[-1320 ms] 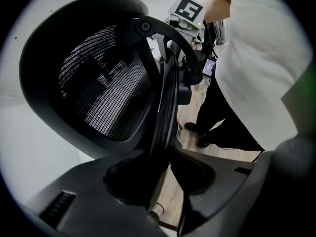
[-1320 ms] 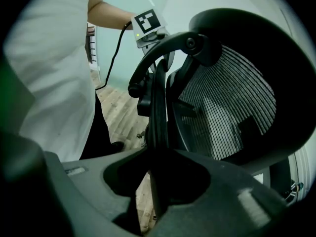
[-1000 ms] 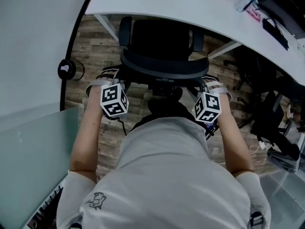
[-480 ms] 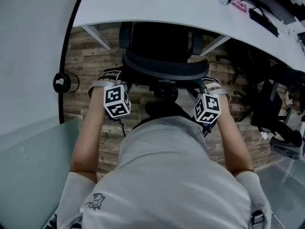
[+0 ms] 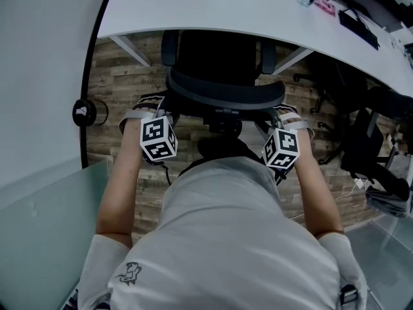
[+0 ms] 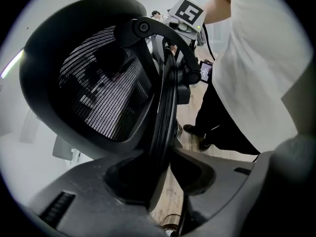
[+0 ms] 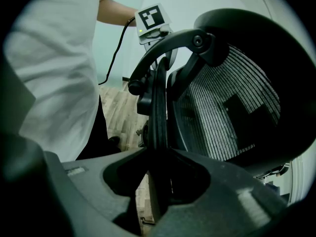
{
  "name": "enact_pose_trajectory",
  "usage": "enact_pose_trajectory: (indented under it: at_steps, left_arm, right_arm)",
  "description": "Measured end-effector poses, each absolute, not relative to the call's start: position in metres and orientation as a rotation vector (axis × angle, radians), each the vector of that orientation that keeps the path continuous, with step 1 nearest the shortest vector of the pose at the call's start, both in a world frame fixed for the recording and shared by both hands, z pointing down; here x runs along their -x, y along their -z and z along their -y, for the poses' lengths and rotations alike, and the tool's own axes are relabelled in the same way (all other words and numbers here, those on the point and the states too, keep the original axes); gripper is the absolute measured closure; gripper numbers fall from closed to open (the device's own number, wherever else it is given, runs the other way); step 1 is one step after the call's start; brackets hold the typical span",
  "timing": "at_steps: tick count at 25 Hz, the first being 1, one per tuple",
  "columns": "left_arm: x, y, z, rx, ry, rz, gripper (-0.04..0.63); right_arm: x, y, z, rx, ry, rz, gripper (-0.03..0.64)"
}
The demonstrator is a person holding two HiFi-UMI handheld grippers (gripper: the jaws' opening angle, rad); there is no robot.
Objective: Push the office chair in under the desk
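A black mesh office chair (image 5: 222,60) stands with its seat under the white desk (image 5: 213,8). Its curved backrest rim (image 5: 226,97) faces me. In the head view my left gripper (image 5: 151,108) sits at the rim's left end and my right gripper (image 5: 289,116) at its right end. The left gripper (image 6: 165,164) is shut on the backrest's edge (image 6: 165,98), which runs between its jaws. The right gripper (image 7: 159,169) is likewise shut on the backrest's edge (image 7: 159,102). The mesh back (image 7: 222,117) fills much of both gripper views.
A glass partition (image 5: 39,199) runs along my left, with a round black fitting (image 5: 84,112) on it. A white desk leg (image 5: 132,49) stands left of the chair. Another black chair (image 5: 368,147) and cables crowd the right. Dark devices (image 5: 355,15) lie on the desk.
The head view has shifted slightly. Both grippers stay at the same places on the backrest, and the chair shows no clear movement against the desk.
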State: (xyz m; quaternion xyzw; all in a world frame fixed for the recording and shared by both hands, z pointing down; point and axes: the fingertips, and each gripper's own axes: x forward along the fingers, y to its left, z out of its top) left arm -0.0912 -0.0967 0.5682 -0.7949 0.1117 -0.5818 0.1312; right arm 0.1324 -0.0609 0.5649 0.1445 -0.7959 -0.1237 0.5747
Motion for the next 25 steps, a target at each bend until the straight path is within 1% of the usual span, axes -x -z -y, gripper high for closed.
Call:
enact_pose_trajectory:
  at_steps: [5,14,25]
  left_arm:
    - [0.090,-0.569,0.102,2.300,1.715,-0.339,0.451]
    - [0.051,-0.565,0.173,2.310,1.750,-0.351,0.451]
    - [0.020,-0.565,0.264,2.305,1.793,-0.419,0.449]
  right_arm:
    - [-0.134,-0.565,0.065,-0.338,0.295,1.876,0.500]
    - [-0.173,-0.564,0.142,-0.322,0.303,1.875,0.502]
    - [-0.205,-0.563,0.239,-0.310,0.336,1.876,0.502]
